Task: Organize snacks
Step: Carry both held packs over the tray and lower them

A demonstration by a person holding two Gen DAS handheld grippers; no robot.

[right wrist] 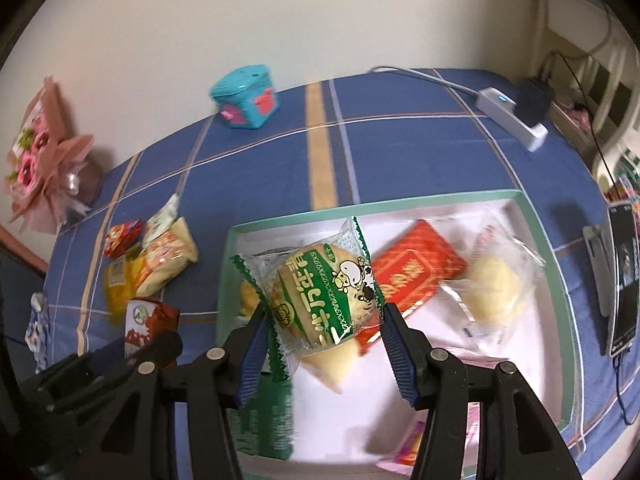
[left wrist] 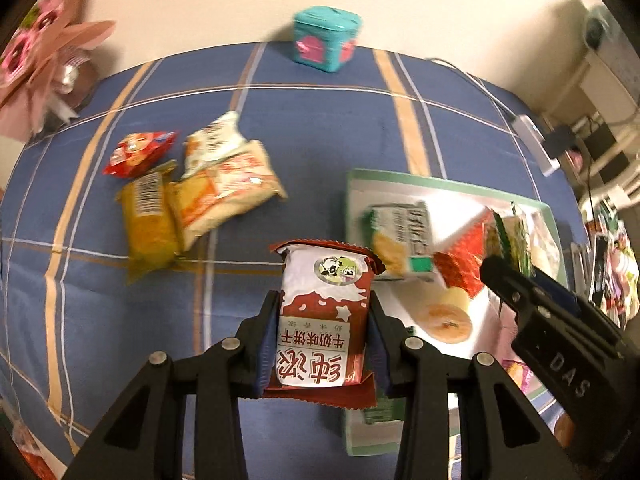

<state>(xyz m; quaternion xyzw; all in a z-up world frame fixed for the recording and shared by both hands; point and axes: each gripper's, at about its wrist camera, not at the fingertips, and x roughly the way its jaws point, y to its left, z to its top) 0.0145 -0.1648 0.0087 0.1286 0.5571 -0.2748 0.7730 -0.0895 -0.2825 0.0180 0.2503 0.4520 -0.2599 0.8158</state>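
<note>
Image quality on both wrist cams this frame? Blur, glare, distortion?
Left wrist view: the held red-and-white biscuit packet is sharp, but the snacks in the green-rimmed tray smear with motion blur; strong fisheye bends the tablecloth stripes. Right wrist view: the held green-edged bun packet is fairly sharp, with glare on its wrapper; the lower tray contents blur.

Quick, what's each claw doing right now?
Left gripper: closed on the brown-and-white biscuit packet.
Right gripper: closed on the green-edged cow packet, above the tray.

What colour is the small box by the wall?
Teal box with pink patches on its sides; clearest in the left wrist view.
</note>
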